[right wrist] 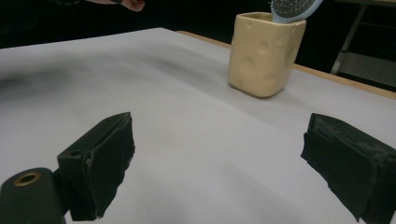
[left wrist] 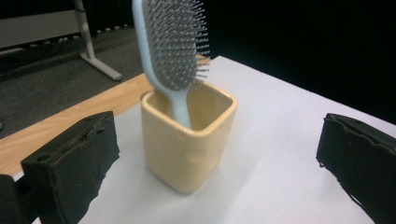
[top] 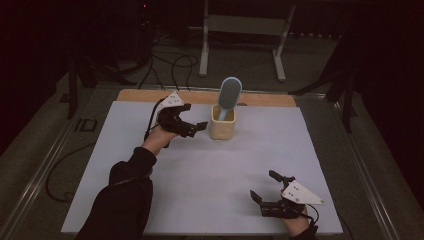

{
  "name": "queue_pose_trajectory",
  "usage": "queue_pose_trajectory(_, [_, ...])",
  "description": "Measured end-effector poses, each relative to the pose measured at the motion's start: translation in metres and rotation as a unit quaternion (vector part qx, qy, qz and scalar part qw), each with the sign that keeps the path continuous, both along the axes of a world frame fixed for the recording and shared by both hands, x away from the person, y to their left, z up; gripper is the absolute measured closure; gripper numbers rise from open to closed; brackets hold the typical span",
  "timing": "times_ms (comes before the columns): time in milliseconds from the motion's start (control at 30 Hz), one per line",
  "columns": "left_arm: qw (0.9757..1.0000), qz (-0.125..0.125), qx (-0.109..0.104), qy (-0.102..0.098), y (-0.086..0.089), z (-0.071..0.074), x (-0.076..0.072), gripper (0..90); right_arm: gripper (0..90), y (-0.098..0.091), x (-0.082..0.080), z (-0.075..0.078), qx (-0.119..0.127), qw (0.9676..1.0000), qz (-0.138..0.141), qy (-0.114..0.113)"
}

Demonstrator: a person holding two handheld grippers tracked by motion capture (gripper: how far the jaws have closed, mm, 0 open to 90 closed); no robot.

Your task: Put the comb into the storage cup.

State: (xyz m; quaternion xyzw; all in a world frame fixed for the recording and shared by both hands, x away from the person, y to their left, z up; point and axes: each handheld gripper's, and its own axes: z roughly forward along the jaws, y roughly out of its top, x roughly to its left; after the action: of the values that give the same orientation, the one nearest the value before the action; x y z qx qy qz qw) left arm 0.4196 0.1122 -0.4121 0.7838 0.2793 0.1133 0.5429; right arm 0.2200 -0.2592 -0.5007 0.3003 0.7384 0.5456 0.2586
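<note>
I am working over the white sheet-covered table (top: 200,175), which takes up the middle of the high view. Just above centre, the cream square ceramic cup (top: 222,123) is standing upright, holding the pale blue plastic hairbrush (top: 229,94) handle-down so its bristled head is sticking up, easy to grab. My left gripper (top: 194,129) is hovering just left of the cup, jaws spread wide and empty. My right gripper (top: 263,186) is waiting at lower right, jaws likewise spread. I am seeing no readable writing.

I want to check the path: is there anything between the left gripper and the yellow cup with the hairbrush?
Nothing: the left gripper view shows bare white table cover between the open left gripper and the yellow cup.
</note>
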Motion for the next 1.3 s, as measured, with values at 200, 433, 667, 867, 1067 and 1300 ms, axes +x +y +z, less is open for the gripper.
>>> queue_pose_trajectory(200, [1.0, 0.008, 0.002, -0.001, 0.016, -0.001, -0.006, 0.0, 8.8, 0.001, 0.0, 0.0, 0.0, 1.0, 0.0, 0.003])
queue_pose_trajectory(433, [0.9998, 0.018, 0.01, 0.003, 0.039, -0.006, -0.018, 0.0, 8.8, 0.002, 0.0, 0.0, -0.002, 1.0, 0.0, 0.003])
queue_pose_trajectory(667, [0.9994, 0.031, 0.012, 0.004, 0.06, -0.009, -0.03, 0.0, 8.8, 0.003, 0.001, 0.0, -0.002, 1.0, 0.0, 0.004])
queue_pose_trajectory(867, [0.9988, 0.045, 0.018, 0.002, 0.078, -0.011, -0.04, 0.0, 8.8, 0.004, 0.001, 0.0, -0.004, 1.0, 0.001, 0.003])
queue_pose_trajectory(1067, [0.9986, 0.049, 0.017, 0.008, 0.094, -0.016, -0.054, 0.0, 8.8, 0.004, 0.002, 0.0, -0.006, 1.0, 0.001, 0.002])
queue_pose_trajectory(1300, [0.9982, 0.052, 0.029, 0.008, 0.112, -0.026, -0.074, 0.0, 8.8, 0.004, 0.001, 0.0, -0.005, 1.0, 0.0, 0.002])
